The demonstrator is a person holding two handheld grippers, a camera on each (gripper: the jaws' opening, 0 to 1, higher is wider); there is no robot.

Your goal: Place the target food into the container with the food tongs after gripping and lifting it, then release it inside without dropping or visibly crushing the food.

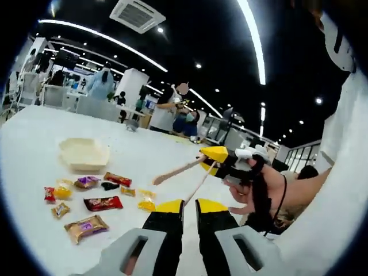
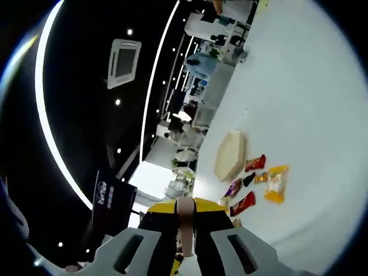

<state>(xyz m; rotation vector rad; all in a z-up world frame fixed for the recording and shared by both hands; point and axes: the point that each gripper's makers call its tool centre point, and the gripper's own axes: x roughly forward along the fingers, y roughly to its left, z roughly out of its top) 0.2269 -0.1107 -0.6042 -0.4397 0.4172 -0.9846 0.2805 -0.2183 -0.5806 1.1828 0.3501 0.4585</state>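
While right claw clamps tongs, left claw nearly closed, empty: approach step; next, lower onto snacks near container.

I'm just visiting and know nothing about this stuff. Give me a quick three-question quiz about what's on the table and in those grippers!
1. True or false: the tongs are held in the right gripper.
2. The container holds: A) several snacks B) nothing visible C) the tongs.
3. Fill in: the left gripper's jaws are nearly ____ and hold nothing.

Key:
1. True; a hand carries that gripper, its jaws closed on the tongs' handle end.
2. B; the wrapped snacks lie on the table beside it.
3. Shut.
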